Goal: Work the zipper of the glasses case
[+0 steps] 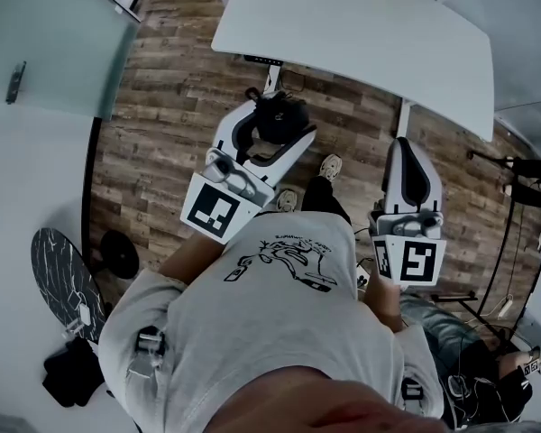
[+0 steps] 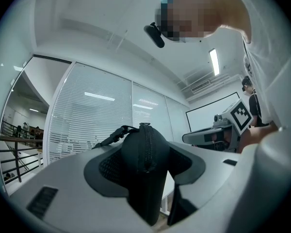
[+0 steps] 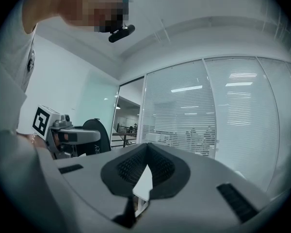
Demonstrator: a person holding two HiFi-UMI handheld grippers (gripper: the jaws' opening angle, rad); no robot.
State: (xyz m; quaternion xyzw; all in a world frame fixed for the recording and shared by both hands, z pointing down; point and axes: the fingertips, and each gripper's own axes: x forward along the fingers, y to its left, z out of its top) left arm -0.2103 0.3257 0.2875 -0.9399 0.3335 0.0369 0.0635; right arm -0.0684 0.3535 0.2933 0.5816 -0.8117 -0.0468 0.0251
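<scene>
Left tongs (image 2: 144, 176) are closed on the black glasses case (image 2: 136, 193), with the pads pressing its two flanks. The zipper (image 2: 146, 144) seam runs straight up the middle between them, facing the camera. Right tongs (image 3: 145, 152) are pinched together at the tips and hold nothing. In the head view the case sits in the air over the wood floor (image 1: 171, 133), just short of the white worktop (image 1: 343, 34), not resting on it. A dark cord (image 2: 111, 136) leaves the top end of the case. I can't make out the slider, but my guess is it's up there. Handling estimate: light, fabric-covered, semi-stiff shell. It will give a bit under squeeze, and the textile should grip fine on the pads. The flank grip looks right since it leaves the zip track free. The right tongs should pinch the pull tab or cord at the top end and draw along the seam. Main risk: the case twists in the pads if the pull goes off-axis.
</scene>
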